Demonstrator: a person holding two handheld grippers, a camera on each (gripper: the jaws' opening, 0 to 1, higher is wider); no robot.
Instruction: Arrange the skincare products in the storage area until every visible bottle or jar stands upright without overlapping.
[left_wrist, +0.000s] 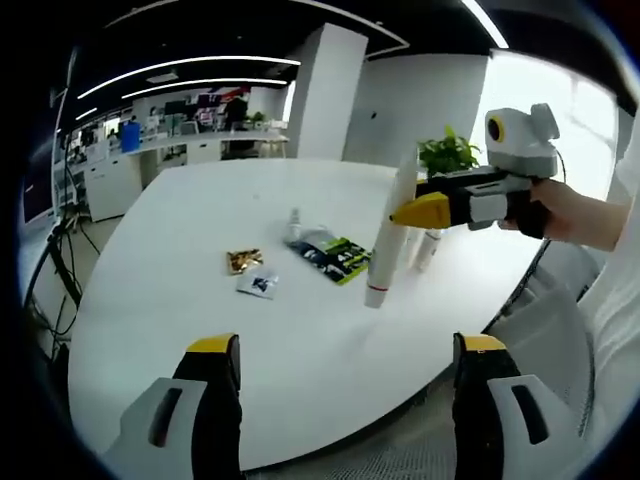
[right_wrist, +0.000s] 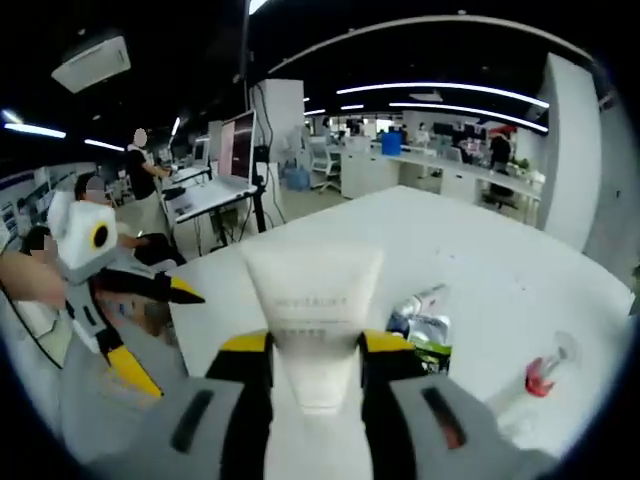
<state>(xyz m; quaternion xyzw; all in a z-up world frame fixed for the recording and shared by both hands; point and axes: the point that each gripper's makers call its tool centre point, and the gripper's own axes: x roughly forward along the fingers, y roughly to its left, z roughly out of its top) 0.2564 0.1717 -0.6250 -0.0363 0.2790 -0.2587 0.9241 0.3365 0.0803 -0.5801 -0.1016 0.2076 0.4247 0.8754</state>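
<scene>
In the left gripper view, the right gripper (left_wrist: 405, 213) enters from the right edge, its yellow-tipped jaws clenched on a tall white tube (left_wrist: 388, 235) that hangs cap-down just above the white table (left_wrist: 200, 300). It grasps the tube high on the body, probably so the flat cap can meet the tabletop first and let the tube stand. In the right gripper view the same white tube (right_wrist: 315, 310) rises between the two jaws at lower centre, pinched on both sides.

The left gripper (left_wrist: 340, 350) has its jaws spread wide at the bottom of its own view, nothing between them; it seems to be held back as a spare hand to steady the tube. It appears again at the left of the right gripper view (right_wrist: 160, 300).

At centre frame in the left gripper view, a dark-and-green sachet (left_wrist: 335, 255), a small silver packet (left_wrist: 258, 284) and a gold packet (left_wrist: 243, 261) lie flat. Behind the tube, at right of centre, another pale bottle (left_wrist: 428, 248) seems to stand, though it is too small to be sure. A red-ended item (right_wrist: 541, 373) lies at lower right of the right gripper view.
</scene>
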